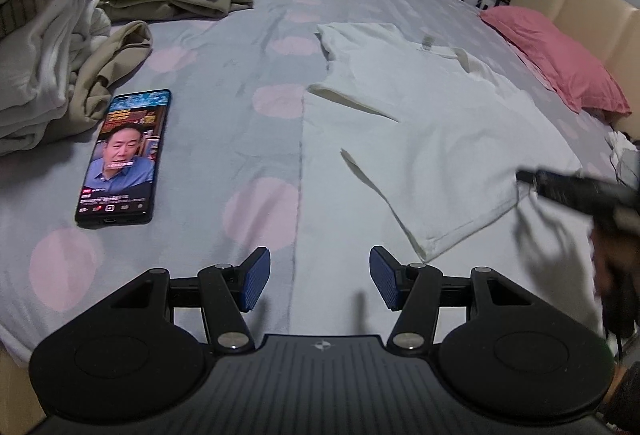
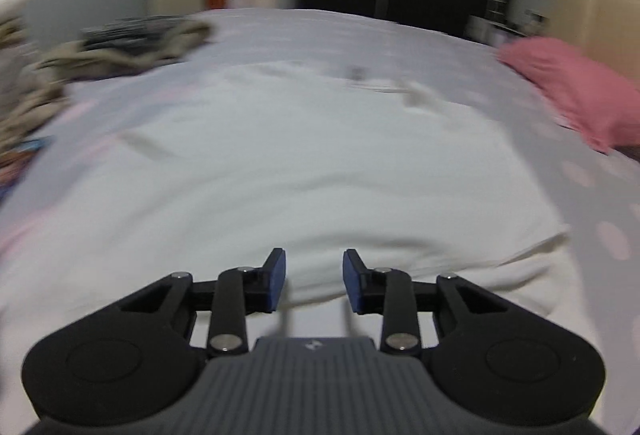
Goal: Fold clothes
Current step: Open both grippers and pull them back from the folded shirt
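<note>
Left gripper (image 1: 319, 279) above white T-shirt (image 1: 440, 139)

The left tongs (image 1: 319, 279) pointed steeply downward with their blue pads (image 1: 256, 279) standing well apart and nothing between them. The right tongs (image 2: 314, 281) also tilted downward, jaws parted by a narrower gap, empty, their view smeared with blur. In the left wrist view the right tongs (image 1: 532, 179) showed as a dark blurred shape at the right edge.
</note>
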{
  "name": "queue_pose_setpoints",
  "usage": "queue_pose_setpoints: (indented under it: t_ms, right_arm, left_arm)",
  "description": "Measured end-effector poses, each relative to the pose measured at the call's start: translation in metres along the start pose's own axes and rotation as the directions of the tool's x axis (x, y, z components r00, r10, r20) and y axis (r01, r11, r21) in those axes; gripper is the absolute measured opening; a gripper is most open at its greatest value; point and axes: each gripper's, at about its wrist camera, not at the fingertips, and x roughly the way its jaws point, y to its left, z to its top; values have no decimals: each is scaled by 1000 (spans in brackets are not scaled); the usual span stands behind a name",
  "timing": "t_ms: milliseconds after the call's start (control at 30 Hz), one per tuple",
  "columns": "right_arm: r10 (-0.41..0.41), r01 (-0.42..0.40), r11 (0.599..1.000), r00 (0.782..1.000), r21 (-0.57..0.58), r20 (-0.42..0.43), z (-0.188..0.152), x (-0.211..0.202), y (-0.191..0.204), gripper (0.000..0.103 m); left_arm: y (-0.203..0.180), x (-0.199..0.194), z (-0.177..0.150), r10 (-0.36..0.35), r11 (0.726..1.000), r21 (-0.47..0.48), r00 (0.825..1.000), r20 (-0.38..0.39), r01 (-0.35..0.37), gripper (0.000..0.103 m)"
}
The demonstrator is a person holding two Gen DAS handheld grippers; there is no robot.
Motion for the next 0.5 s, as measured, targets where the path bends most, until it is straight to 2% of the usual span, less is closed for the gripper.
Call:
queue_pose_setpoints:
  t_ms: [67,167,267,333,400,433,500]
  right_arm:
    - [-29,29,1000,1000,-7,8,7,18,-14,36]
    - [-4,2,999,998,-32,-66,2,36,-22,38]
    - [30,-36,997,995,-70,-95,-19,11,-21,38]
    - [93,-103,993,987,-66,-132,-36,-11,-27,39]
    - [144,-171,975,973,-140,-181,-46,-39,-35,41]
    - [166,-206,961,963,-183,-211,-50,-53,-38,43]
    - [192,-261,932,944,-253,-268,-55,-79,-50,54]
  left_arm:
    - [-4,0,-2,4,1000,27,1000,-2,-4,53]
    - [-8,2,-4,19,997,78,1000,-6,-18,53]
    - [-9,11,-5,17,996,84,999,-44,-13,53]
    - [-10,16,-6,-7,998,69,998,-61,12,53]
    - [-13,16,-10,-28,997,73,997,-69,33,53]
    - [-17,15,-10,-32,994,104,997,-76,39,53]
    - [-26,12,-11,-37,985,166,995,-87,51,53]
